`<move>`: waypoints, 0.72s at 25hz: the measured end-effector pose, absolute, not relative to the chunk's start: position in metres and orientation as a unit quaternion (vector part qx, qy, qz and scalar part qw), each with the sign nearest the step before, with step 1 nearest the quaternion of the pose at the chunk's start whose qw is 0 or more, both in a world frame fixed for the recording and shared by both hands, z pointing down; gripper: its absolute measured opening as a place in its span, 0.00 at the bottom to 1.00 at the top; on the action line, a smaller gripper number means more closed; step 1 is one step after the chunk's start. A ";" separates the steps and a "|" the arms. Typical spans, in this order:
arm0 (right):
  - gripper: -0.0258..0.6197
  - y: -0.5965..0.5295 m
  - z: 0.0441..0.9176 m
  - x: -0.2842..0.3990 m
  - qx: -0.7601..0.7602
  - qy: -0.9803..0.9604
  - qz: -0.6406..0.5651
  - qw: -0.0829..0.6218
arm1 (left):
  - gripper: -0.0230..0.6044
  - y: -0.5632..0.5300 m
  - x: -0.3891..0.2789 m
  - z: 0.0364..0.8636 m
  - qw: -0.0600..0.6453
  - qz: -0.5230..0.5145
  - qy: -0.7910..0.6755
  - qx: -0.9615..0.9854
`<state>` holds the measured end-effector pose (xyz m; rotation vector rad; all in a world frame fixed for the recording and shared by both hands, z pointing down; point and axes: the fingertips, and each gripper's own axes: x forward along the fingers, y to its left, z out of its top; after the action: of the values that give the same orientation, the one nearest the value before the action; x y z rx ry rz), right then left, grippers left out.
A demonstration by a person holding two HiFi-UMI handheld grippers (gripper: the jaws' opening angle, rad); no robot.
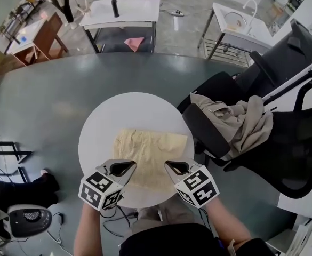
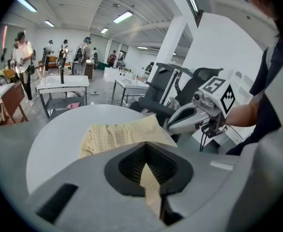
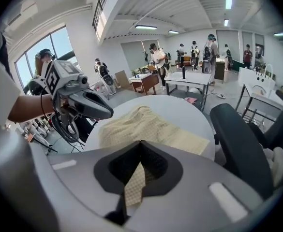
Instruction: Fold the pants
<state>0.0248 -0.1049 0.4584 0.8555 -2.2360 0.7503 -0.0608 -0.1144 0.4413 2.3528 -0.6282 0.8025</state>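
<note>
The pale yellow checked pants [image 1: 151,149] lie folded flat on the round white table [image 1: 100,124]. My left gripper [image 1: 130,167] is at the cloth's near left corner and shut on it; a strip of checked fabric shows pinched between its jaws [image 2: 152,180]. At the near right corner, my right gripper [image 1: 169,166] is likewise shut on the pants, with fabric caught in its jaws [image 3: 134,183]. The rest of the pants [image 2: 117,132] [image 3: 146,125] spreads away from both grippers. Each gripper view shows the other gripper [image 2: 189,117] [image 3: 85,104] beside it.
A black office chair [image 1: 273,143] with a beige garment [image 1: 236,120] draped over it stands right of the table, its armrest [image 1: 204,129] close to the rim. White tables [image 1: 124,8] and several people stand farther back.
</note>
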 end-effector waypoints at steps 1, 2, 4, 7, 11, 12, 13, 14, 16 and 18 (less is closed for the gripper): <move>0.04 -0.098 0.457 0.023 0.328 -0.846 0.284 0.310 | 0.04 -0.104 -0.063 0.436 0.288 0.292 -0.236 0.881; 0.04 -0.091 0.455 0.022 0.333 -0.845 0.282 0.311 | 0.04 -0.092 -0.063 0.432 0.291 0.284 -0.232 0.884; 0.04 -0.077 0.451 0.020 0.344 -0.840 0.275 0.316 | 0.04 -0.071 -0.065 0.426 0.294 0.267 -0.227 0.889; 0.04 -0.060 0.447 0.015 0.361 -0.834 0.264 0.323 | 0.04 -0.054 -0.072 0.420 0.295 0.244 -0.245 0.891; 0.04 -0.036 0.434 0.004 0.371 -0.836 0.259 0.311 | 0.04 -0.036 -0.080 0.412 0.291 0.236 -0.280 0.884; 0.04 -0.029 0.430 0.000 0.372 -0.837 0.264 0.301 | 0.04 -0.029 -0.081 0.412 0.289 0.243 -0.285 0.881; 0.04 -0.024 0.426 -0.004 0.376 -0.838 0.267 0.292 | 0.04 -0.022 -0.080 0.412 0.286 0.249 -0.287 0.880; 0.04 -0.020 0.422 -0.006 0.381 -0.838 0.266 0.285 | 0.04 -0.016 -0.078 0.412 0.282 0.254 -0.287 0.880; 0.04 -0.015 0.415 -0.011 0.391 -0.839 0.265 0.271 | 0.04 -0.006 -0.078 0.411 0.266 0.262 -0.292 0.881; 0.04 -0.008 0.407 -0.020 0.398 -0.839 0.276 0.247 | 0.04 0.000 -0.084 0.410 0.245 0.273 -0.313 0.876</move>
<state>-0.0197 -0.0077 0.4068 1.0856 -2.2889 0.7538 -0.0836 -0.0005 0.4098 2.3930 -0.8533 0.7442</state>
